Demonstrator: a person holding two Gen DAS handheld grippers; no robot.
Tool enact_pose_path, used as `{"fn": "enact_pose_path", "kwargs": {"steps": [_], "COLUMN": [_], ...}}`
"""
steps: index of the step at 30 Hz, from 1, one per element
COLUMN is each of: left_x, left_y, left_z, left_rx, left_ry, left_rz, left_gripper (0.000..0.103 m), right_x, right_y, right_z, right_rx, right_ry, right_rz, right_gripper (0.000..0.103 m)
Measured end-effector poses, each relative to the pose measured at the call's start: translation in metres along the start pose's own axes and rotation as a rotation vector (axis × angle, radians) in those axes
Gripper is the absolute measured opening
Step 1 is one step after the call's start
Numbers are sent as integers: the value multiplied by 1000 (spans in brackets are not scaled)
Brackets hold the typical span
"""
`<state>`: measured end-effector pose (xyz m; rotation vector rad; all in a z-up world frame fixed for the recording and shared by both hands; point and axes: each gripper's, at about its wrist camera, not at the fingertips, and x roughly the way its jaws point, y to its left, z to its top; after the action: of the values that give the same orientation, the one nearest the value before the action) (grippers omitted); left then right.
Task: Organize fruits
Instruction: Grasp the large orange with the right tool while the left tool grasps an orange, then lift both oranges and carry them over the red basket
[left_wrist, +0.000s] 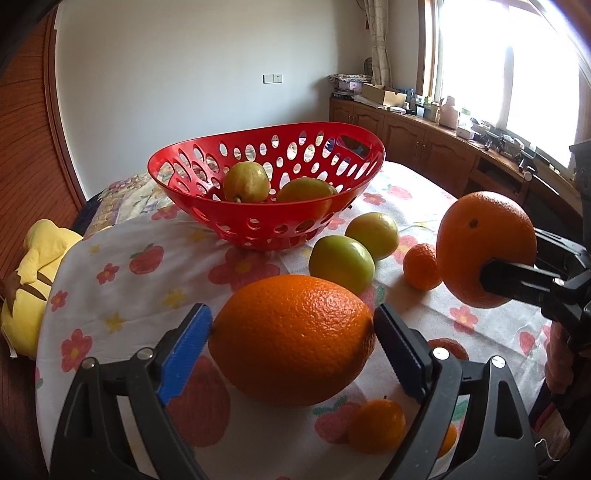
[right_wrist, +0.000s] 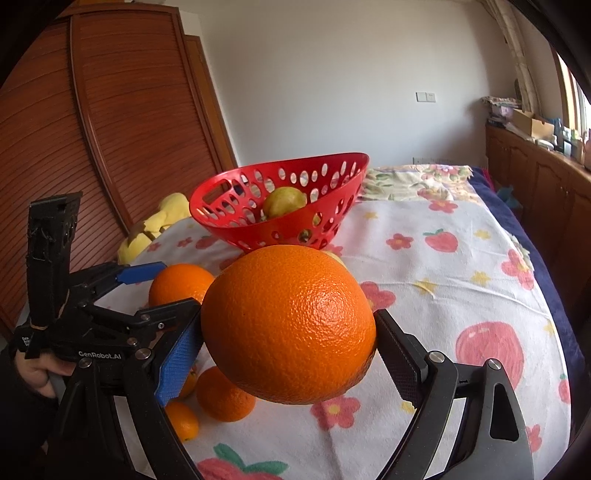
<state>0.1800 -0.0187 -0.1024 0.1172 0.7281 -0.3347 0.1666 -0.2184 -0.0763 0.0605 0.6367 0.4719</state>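
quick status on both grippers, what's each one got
left gripper: jaws around a big orange low over the cloth; whether the pads press it cannot be told.
right gripper: closed on another large orange, held up off the cloth.

Daylight's glaring thru a big window (left_wrist: 506, 74) w/ a patterned curtain (left_wrist: 380, 40) hanging beside it. Wood cabinets (left_wrist: 417, 136) running under it, cluttered on top. White wall (left_wrist: 184, 74) bearing a switch plate (left_wrist: 272, 78); louvered wardrobe (right_wrist: 92, 147) standing left.
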Motion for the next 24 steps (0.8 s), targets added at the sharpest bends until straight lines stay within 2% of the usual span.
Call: {"fn": "enact_pose_path", "kwargs": {"steps": [10,24], "left_x": [12,15], "left_y": [-2,3], "left_z": [-1,1], "left_rx": [29,24], "left_ry": [18,26], "left_rz": [41,1], "left_gripper": [96,98], "right_x": [2,4], "right_y": [-1,2], "right_z": [0,-1], "right_rx": [-2,-9], "right_ry": [11,22], "right_rz": [-4,4], "right_gripper": [91,91]}}
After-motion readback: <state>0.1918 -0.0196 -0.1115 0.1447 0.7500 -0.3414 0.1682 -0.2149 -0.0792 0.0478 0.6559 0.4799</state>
